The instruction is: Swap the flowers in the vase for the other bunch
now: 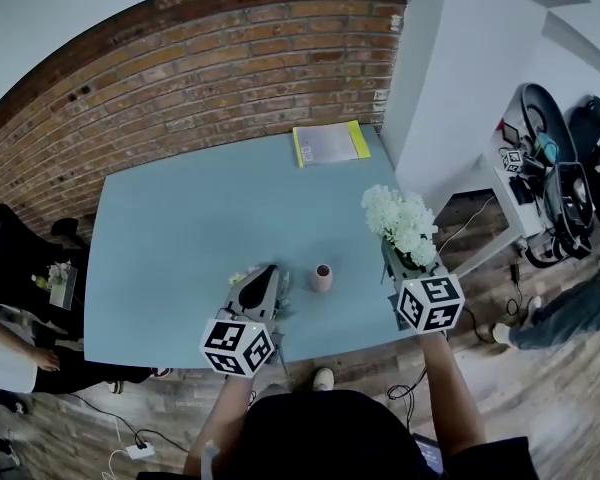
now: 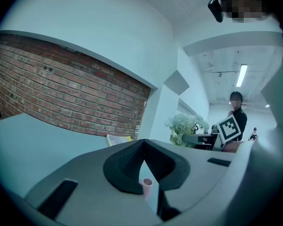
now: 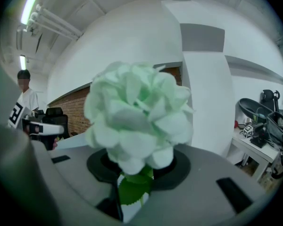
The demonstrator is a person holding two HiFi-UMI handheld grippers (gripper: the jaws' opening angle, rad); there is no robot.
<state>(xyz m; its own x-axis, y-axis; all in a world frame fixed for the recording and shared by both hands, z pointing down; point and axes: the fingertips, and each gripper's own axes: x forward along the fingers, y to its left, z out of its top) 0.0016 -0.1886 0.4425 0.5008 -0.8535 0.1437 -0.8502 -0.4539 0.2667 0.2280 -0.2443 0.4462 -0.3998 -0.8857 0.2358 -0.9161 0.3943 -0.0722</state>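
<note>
A small pink vase (image 1: pixel 322 277) stands empty near the front of the blue table (image 1: pixel 170 238); it also shows low between the left jaws (image 2: pixel 146 186). My right gripper (image 1: pixel 405 260) is shut on the stem of a white flower bunch (image 1: pixel 400 222), held right of the vase above the table's right edge; the bloom (image 3: pixel 139 117) and a green leaf (image 3: pixel 134 188) fill its own view. My left gripper (image 1: pixel 265 274) hovers just left of the vase with its pads closed together (image 2: pixel 142 147). A small pale bunch (image 1: pixel 237 279) peeks out beside it; contact cannot be told.
A yellow-edged folder (image 1: pixel 330 144) lies at the table's far edge by the brick wall (image 1: pixel 200 58). A white pillar (image 1: pixel 460 78) rises right of the table, with a side table of gear (image 1: pixel 555 178) beyond it. Cables lie on the floor (image 1: pixel 130 438).
</note>
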